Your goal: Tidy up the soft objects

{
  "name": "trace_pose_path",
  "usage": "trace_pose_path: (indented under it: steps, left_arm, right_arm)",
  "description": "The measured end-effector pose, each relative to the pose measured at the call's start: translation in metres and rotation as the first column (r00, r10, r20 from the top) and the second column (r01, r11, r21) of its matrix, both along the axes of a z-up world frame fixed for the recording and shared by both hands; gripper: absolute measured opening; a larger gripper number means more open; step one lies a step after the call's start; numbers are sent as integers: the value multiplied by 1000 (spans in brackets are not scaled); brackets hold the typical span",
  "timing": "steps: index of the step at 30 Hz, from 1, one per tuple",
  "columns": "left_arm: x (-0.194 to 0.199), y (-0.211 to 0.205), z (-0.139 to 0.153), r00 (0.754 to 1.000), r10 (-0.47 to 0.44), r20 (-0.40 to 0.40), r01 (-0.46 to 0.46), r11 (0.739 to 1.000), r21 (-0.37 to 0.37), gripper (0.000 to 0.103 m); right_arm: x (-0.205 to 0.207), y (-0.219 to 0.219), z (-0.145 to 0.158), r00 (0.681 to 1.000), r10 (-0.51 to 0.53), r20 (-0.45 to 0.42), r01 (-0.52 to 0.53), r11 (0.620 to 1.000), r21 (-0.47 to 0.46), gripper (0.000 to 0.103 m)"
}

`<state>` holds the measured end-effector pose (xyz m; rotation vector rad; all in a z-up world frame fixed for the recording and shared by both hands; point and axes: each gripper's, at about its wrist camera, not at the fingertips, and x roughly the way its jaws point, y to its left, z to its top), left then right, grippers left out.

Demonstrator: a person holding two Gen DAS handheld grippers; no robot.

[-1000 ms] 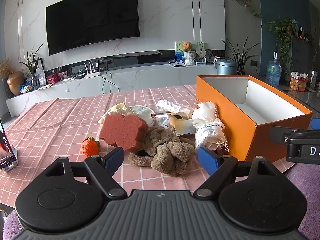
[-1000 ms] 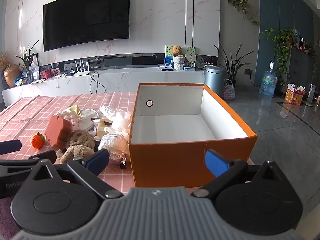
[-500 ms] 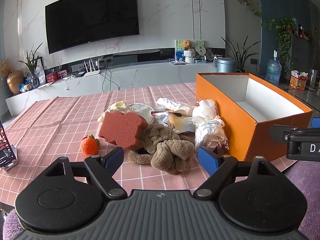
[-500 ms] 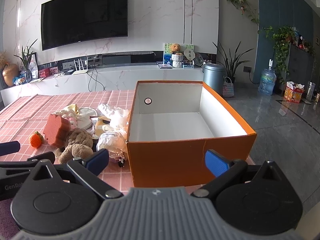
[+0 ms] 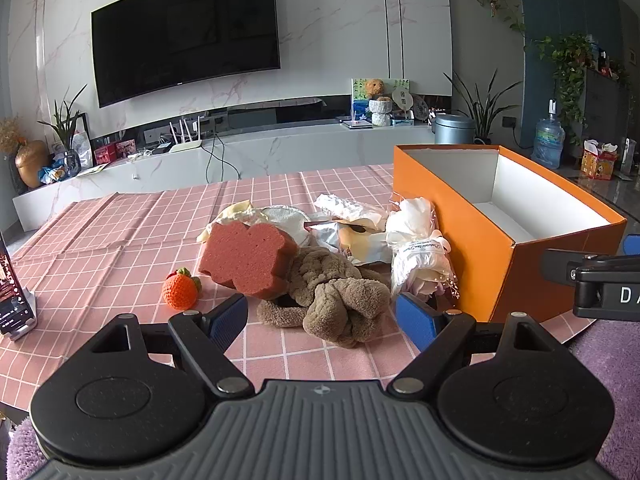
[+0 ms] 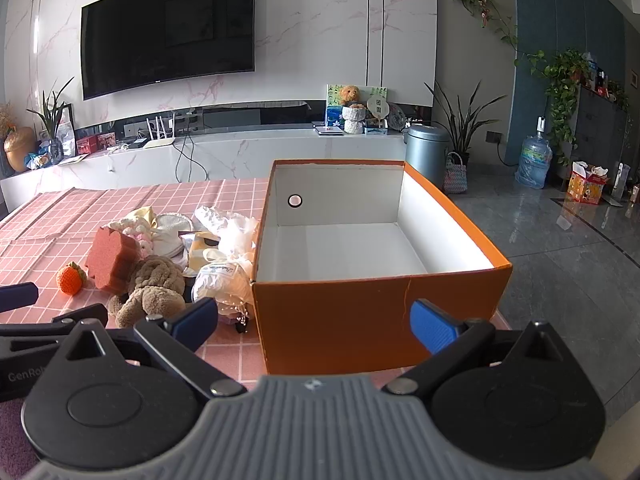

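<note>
Currently both my tools spread, empty: left tool [image 5: 322,318] faces brown plush [image 5: 332,300] on table [image 5: 100,240], right tool [image 6: 314,322] before orange box [image 6: 360,312] (empty). Risk: sponge [image 5: 248,258] leaning on plush topples when lifted.

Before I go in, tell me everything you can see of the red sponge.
The red sponge is a thick, porous, brick-red foam block with a lobed, cloud-like outline. It stands tilted on edge on the pink checked tablecloth, leaning on the brown plush toy with pale fabrics behind. The crocheted orange sits apart beside it. Nothing grips it.
</note>
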<state>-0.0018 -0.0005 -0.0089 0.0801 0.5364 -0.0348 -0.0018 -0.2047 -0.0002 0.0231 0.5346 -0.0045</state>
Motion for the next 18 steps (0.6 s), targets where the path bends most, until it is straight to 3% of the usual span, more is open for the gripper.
trace_pose_path:
  steps: [18]
  left_arm:
    - [0, 0, 0, 1000, 3, -1, -3, 1000, -2, 98]
  right_arm:
    - [-1, 1, 0, 1000, 2, -5, -2, 1000, -2, 101]
